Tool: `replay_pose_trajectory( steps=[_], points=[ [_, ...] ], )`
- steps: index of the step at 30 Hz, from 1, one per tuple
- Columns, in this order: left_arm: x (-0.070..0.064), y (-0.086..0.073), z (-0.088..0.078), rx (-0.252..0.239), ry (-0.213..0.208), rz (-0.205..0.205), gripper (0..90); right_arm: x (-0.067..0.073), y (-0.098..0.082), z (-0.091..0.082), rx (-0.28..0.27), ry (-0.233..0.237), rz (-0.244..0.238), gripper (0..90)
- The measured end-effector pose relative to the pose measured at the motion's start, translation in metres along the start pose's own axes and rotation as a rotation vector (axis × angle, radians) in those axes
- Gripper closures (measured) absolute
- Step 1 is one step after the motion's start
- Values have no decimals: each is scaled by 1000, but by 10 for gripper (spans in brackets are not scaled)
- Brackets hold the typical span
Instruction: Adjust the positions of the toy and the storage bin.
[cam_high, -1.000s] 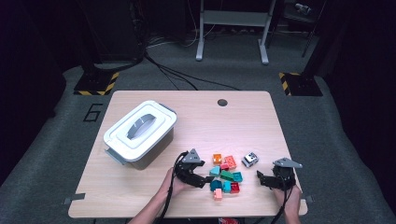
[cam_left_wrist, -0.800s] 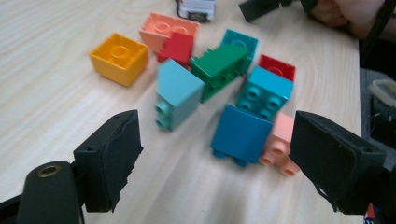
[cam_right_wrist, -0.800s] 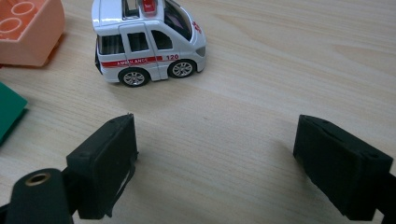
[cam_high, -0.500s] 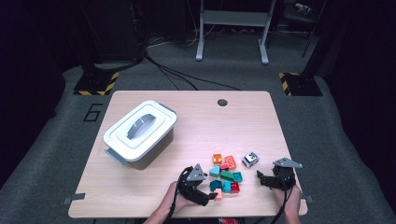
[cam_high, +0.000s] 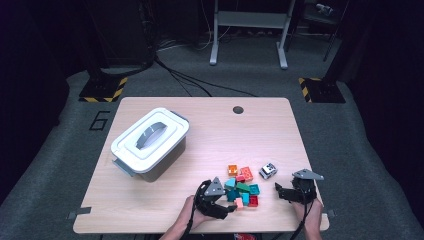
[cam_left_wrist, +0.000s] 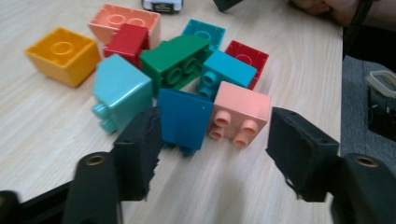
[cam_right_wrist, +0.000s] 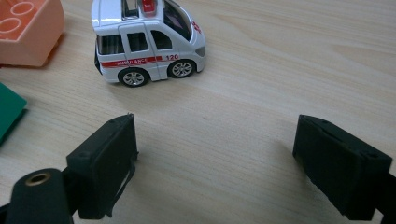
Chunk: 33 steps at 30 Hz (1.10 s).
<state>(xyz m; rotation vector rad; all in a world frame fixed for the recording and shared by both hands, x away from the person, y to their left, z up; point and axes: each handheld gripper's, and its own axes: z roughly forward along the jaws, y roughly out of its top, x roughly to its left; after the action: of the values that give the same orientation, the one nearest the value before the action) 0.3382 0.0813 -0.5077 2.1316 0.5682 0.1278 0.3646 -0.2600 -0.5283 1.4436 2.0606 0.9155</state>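
Two hand-held black two-jaw grippers, the left gripper and the right gripper, each carry a grey three-cornered top plate, blocky matt black jaws with brass-ringed screw holes, and a dark cable trailing back along the person's forearm.

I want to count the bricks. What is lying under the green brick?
The green brick leans across the pile, its studs facing the camera, resting partly on a teal brick and against a red brick. Whatever lies directly beneath it is covered.
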Motion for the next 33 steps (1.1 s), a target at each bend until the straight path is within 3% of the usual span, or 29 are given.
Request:
replay_pose_trajectory(
  steps=[7, 8, 17, 24, 26, 33],
  points=[
    [19, -6, -37, -33, 86, -82, 214, 0, 0, 0, -1, 1, -4, 129],
    [22, -7, -43, -38, 111, -86, 195, 0, 0, 0, 0, 1, -4, 129],
    [43, 4, -80, -62, 183, -124, 127, 0, 0, 0, 0, 1, -7, 129],
    [52, 25, -96, -49, 207, -99, 82, 0, 0, 0, 0, 1, -6, 129],
    [54, 31, -101, -55, 238, -94, 60, 0, 0, 0, 0, 1, -7, 129],
    [67, 51, -124, -75, 288, -94, 29, 0, 0, 0, 1, 0, 1, 132]
  ],
)
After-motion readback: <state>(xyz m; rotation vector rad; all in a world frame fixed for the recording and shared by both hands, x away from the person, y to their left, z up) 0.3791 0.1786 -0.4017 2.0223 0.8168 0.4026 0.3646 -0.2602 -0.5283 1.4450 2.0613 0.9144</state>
